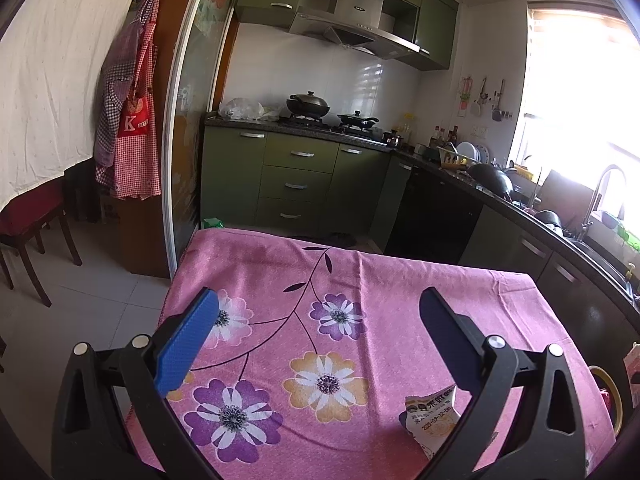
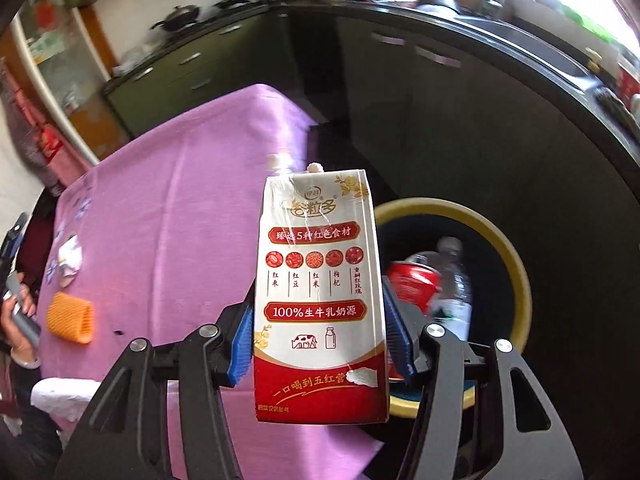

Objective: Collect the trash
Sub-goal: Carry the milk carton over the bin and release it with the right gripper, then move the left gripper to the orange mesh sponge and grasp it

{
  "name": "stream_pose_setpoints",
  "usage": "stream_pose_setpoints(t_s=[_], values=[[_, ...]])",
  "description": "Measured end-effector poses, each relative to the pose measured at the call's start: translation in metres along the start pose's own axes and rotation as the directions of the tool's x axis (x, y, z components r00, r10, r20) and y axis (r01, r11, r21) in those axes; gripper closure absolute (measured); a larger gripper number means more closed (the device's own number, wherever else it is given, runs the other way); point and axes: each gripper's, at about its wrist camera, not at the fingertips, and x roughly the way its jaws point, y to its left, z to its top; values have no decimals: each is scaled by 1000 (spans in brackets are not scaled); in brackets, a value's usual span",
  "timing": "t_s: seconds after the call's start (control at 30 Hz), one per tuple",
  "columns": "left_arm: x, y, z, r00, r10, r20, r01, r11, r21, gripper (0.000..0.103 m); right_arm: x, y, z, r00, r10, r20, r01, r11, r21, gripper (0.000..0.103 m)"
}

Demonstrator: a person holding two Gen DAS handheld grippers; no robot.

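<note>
Right tongs [image 2: 318, 344] are clamped on one milk carton [image 2: 320, 296], blue pads pressed against both of its sides, the carton standing upright in the grip at the table's right edge. Just behind it sits one yellow-rimmed trash bin [image 2: 516, 264], beside the table and lower than the top. Count inside the bin: one red can [image 2: 412, 280] and one clear plastic bottle [image 2: 456, 276], lying together.

Over to the table [image 2: 192, 200], draped in a pink flowered cloth. Still lying on it in the right wrist view: one orange foam net sleeve [image 2: 70, 318] near the left edge, one crumpled wrapper [image 2: 70, 258] just beyond it, and one white crumpled paper [image 2: 64, 398] at the near edge. A person's hand [image 2: 18, 320] shows at the far left.

Left tongs [image 1: 318, 320] hang over the table with jaws spread wide, nothing between them. One torn printed wrapper [image 1: 430, 416] lies just inside the right finger.
</note>
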Motion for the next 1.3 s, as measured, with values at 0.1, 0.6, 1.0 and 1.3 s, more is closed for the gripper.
stream_pose_setpoints(t_s=[0.1, 0.6, 1.0, 1.3], values=[[1, -1, -1, 1000, 1, -6, -1, 1000, 2, 7, 18, -45, 0, 997, -74, -24, 75, 995, 65, 48], [4, -8, -4, 1000, -12, -23, 13, 1000, 25, 7, -27, -56, -34, 989, -86, 122, 69, 988, 135, 32], [-4, -38, -8, 974, -215, -68, 223, 967, 127, 7, -84, 30, -107, 966, 166, 196, -170, 985, 2, 26], [-46, -108, -39, 810, -428, -401, 584, 653, 483, 7, -86, 35, -117, 959, 203, 198, -205, 979, -12, 25]])
